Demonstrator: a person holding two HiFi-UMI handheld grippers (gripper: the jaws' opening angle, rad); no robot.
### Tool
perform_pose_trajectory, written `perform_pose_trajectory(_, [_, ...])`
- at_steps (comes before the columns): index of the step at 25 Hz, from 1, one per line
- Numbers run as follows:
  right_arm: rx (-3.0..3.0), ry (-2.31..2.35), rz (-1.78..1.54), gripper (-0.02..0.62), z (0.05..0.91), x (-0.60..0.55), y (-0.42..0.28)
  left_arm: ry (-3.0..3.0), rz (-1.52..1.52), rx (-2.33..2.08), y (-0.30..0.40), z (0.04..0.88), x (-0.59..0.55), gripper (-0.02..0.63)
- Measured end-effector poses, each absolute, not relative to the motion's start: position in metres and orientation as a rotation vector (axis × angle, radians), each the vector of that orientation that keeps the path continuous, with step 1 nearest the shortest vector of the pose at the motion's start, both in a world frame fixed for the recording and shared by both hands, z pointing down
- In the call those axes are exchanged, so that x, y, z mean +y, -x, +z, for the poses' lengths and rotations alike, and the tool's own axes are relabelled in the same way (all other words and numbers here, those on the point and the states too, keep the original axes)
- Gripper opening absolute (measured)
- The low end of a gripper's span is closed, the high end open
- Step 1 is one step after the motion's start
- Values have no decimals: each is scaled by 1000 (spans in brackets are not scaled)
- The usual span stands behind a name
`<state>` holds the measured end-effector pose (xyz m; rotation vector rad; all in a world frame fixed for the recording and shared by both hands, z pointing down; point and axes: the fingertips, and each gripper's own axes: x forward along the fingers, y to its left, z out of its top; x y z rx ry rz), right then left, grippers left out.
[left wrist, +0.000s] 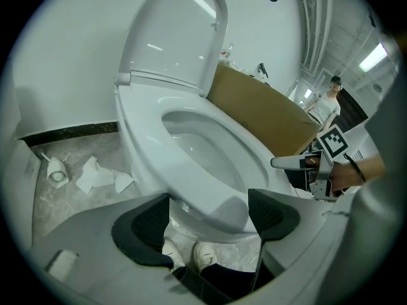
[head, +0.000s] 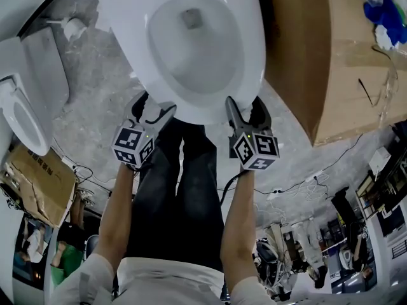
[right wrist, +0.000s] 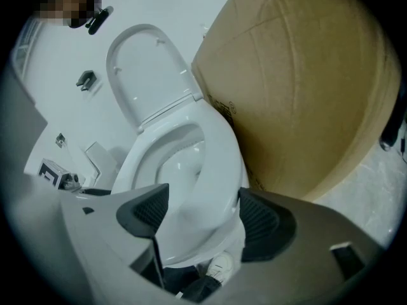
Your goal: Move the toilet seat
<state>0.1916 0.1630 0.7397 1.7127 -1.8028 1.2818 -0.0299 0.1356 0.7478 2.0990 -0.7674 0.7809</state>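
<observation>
A white toilet stands in front of me with its seat [head: 251, 49] lying flat on the bowl and its lid [left wrist: 172, 37] tipped up against the wall. My left gripper [head: 152, 110] is at the seat's front left edge. In the left gripper view the seat [left wrist: 210, 183] runs into the gap of the left gripper [left wrist: 210, 218], whose jaws stand wide apart. My right gripper [head: 247, 110] is at the front right edge. There the seat [right wrist: 219, 151] nearly fills the gap of the open right gripper [right wrist: 203, 218]. I cannot tell whether the pads touch it.
A big cardboard box [head: 318, 56] stands close against the toilet's right side. A second toilet [head: 25, 113] is at the left. Crumpled paper [left wrist: 95, 176] and a paper roll [head: 75, 27] lie on the grey floor. The person's legs [head: 184, 196] are right below the bowl.
</observation>
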Motion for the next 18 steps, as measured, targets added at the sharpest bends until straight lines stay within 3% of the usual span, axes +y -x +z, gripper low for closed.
perform_pose_trajectory(18, [-1893, -1817, 1218, 328, 659, 155, -194, -2155, 672, -821, 30, 677, 128, 387])
